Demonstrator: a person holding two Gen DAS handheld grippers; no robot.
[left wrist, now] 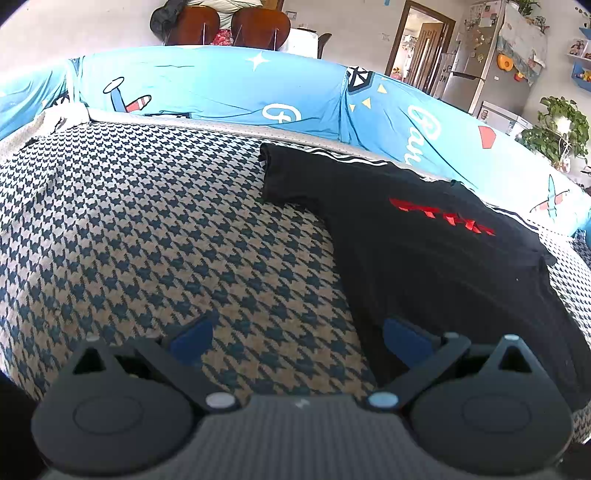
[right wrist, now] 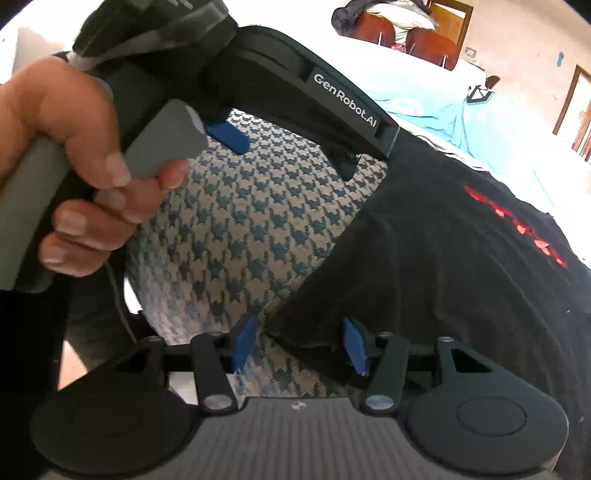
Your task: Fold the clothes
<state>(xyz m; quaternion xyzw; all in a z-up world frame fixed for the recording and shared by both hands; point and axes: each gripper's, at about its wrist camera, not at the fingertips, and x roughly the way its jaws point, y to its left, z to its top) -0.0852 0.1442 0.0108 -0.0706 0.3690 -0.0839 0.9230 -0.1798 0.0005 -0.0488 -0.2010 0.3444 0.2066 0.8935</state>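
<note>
A black T-shirt [left wrist: 424,251] with a red print lies spread on the houndstooth sofa cover [left wrist: 147,229], one sleeve reaching toward the backrest. My left gripper [left wrist: 297,338] is open wide just above the seat; its right pad [left wrist: 404,338] hangs over the shirt's left edge and its left pad over bare cover. In the right wrist view the T-shirt [right wrist: 443,258] fills the right side. My right gripper [right wrist: 299,345] is open, and the shirt's near corner lies between its blue pads without being pinched. A hand [right wrist: 74,147] holds the left gripper [right wrist: 288,155] just ahead.
A blue cartoon-print cover [left wrist: 221,88] wraps the sofa backrest behind the shirt. Beyond it stand brown chairs [left wrist: 236,29], a doorway [left wrist: 421,51], a fridge [left wrist: 491,74] and a potted plant [left wrist: 557,129]. Bare houndstooth cover [right wrist: 240,229] stretches left of the shirt.
</note>
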